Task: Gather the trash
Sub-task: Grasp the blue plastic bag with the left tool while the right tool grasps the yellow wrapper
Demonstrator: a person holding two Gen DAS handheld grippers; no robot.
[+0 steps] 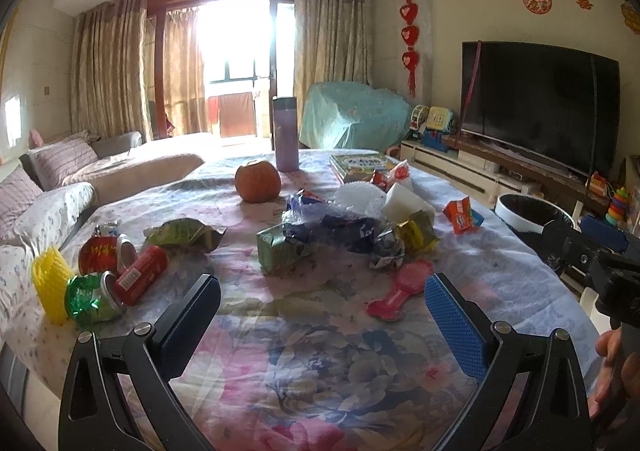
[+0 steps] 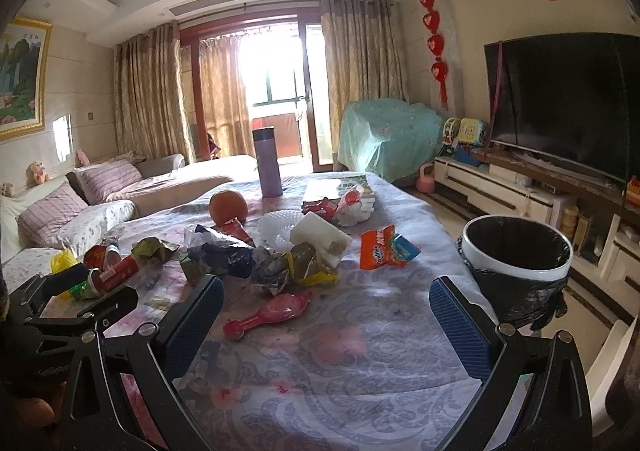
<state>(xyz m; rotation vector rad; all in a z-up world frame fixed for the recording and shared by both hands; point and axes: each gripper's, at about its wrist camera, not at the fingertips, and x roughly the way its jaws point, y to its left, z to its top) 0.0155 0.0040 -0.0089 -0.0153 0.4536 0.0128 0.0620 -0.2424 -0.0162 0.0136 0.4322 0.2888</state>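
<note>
Trash lies across a table under a flowered cloth [image 1: 320, 371]: crushed red and green cans [image 1: 120, 271] and a yellow foam net [image 1: 50, 287] at the left, a heap of wrappers [image 1: 344, 227] in the middle, white foam blocks [image 1: 404, 203], an orange snack packet [image 2: 380, 247]. A bin lined with a black bag [image 2: 516, 251] stands off the table's right edge. My left gripper [image 1: 320, 311] is open and empty above the near cloth. My right gripper [image 2: 326, 315] is open and empty, the bin just right of it.
A pink plastic toy [image 2: 268, 315] lies near both grippers. An orange [image 1: 258, 181], a purple flask [image 1: 285, 133] and a book [image 1: 360, 165] stand at the far side. A sofa [image 1: 60, 187] runs along the left, a TV [image 1: 540, 99] on the right.
</note>
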